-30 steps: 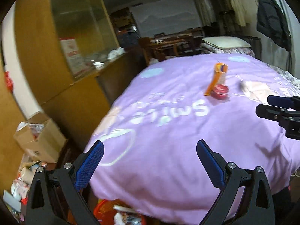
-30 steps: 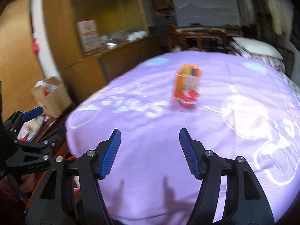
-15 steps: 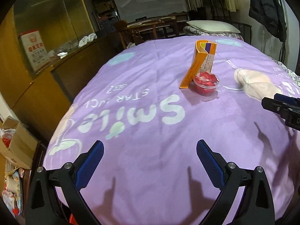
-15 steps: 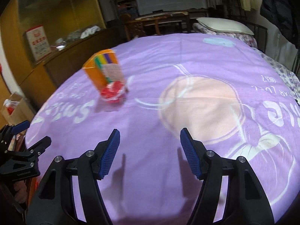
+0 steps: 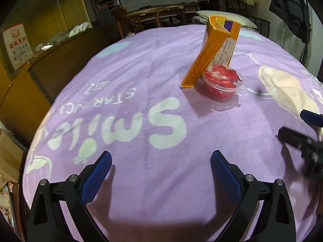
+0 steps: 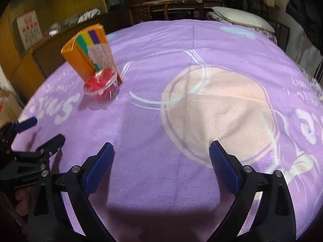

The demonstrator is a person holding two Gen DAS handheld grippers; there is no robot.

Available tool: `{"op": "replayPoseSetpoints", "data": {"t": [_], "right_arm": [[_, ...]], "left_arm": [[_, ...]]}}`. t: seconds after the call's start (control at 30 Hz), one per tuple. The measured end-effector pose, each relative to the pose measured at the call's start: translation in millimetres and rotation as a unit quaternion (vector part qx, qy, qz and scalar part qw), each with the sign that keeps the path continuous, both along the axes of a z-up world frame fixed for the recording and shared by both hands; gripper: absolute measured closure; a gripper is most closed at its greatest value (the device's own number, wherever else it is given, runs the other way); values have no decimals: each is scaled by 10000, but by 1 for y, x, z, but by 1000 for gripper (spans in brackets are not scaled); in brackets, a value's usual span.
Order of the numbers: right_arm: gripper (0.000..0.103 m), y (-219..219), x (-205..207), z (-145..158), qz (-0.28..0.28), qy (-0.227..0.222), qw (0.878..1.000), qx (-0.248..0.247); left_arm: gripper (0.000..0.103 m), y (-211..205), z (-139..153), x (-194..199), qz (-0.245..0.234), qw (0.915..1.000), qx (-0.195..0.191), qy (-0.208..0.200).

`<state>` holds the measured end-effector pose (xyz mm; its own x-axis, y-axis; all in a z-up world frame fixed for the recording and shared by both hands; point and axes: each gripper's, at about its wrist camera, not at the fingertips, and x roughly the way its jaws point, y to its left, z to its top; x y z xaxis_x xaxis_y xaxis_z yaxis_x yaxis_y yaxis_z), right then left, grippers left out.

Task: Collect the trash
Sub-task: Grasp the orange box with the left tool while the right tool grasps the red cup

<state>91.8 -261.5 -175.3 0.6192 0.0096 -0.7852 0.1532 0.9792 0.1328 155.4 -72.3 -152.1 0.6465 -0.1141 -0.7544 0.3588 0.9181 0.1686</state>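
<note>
An orange carton [image 5: 214, 48] stands tilted on the purple blanket [image 5: 141, 84], leaning over a clear plastic cup of red wrappers [image 5: 222, 82]. The right wrist view shows the same carton [image 6: 88, 50] and cup [image 6: 102, 86] at the upper left. My left gripper [image 5: 161, 162] hovers open above the blanket, short of the cup, nothing between its fingers. My right gripper [image 6: 160, 154] is opening its jaws wide over the peach circle, holding nothing. Each gripper appears at the edge of the other's view.
A wooden cabinet [image 5: 40, 46] with a red-and-white sign [image 5: 17, 44] runs along the left. A cardboard box [image 5: 8, 161] sits on the floor at the left. A pillow [image 6: 240, 18], wooden furniture and a dark hanging coat [image 5: 290, 10] lie beyond the bed.
Both grippers have come forward and lower over the blanket, so the carton and cup look bigger and closer. The right gripper's jaws have spread much wider.
</note>
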Motion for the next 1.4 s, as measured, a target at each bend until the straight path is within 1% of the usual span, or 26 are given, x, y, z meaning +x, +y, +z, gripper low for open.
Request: {"op": "replayPoseSetpoints", "data": {"t": [0.1,0.17,0.3,0.37,0.43,0.57,0.67,0.73,0.8,0.87,0.93,1.0,1.03,1.07,1.1,1.13,1.17,1.2,1.3,1.33,1.4], "right_arm": [[8,-2,-2,1,-5,-39,10000,61],[8,-8,-6,2,-70,-167,9995,259],[8,-17,-10,4,-236,-364,9976,534],[8,-21,-12,3,-272,-408,9967,651],[8,-24,-12,3,-281,-430,9960,736],[8,-21,-10,4,-270,-400,9967,651],[8,-20,-10,4,-256,-390,9969,628],[8,-22,-10,3,-253,-388,9968,646],[8,-22,-10,3,-251,-389,9968,654],[8,-22,-10,3,-247,-389,9968,660],[8,-22,-10,3,-245,-394,9967,672],[8,-23,-10,3,-233,-392,9965,699],[8,-23,-9,3,-231,-388,9965,706],[8,-23,-9,3,-230,-388,9965,708],[8,-23,-9,3,-229,-390,9965,708],[8,-23,-9,3,-231,-389,9965,709],[8,-23,-9,3,-231,-388,9965,709],[8,-23,-9,3,-231,-386,9965,703],[8,-21,-8,3,-227,-371,9970,645],[8,-20,-8,3,-225,-366,9972,620],[8,-18,-8,3,-219,-350,9975,566]], "left_arm": [[6,-4,-1,7,-49,10000,-61,23],[6,-7,1,11,-100,9999,-84,23],[6,-18,9,23,-253,9994,-148,-183],[6,-23,15,31,-312,9989,-169,-319],[6,-27,19,38,-315,9986,-239,-356],[6,-39,34,52,-456,9966,-567,-376],[6,-55,45,58,-687,9940,-743,-412],[6,-69,49,63,-875,9924,-736,-460],[6,-80,47,74,-844,9931,-624,-526],[6,-83,42,84,-751,9944,-586,-462],[6,-76,39,95,-550,9957,-638,-392],[13,-58,42,97,-376,9947,-839,-460],[14,-46,45,96,-319,9940,-893,-549],[15,-38,47,95,-274,9938,-883,-625],[15,-22,51,92,-120,9934,-773,-835],[15,-14,52,91,1,9935,-679,-910],[15,0,52,90,240,9936,-505,-985],[15,8,52,90,333,9936,-479,-963],[13,37,46,86,585,9941,-627,-667],[10,42,43,83,615,9942,-656,-587],[8,47,37,76,608,9943,-647,-583]]}}
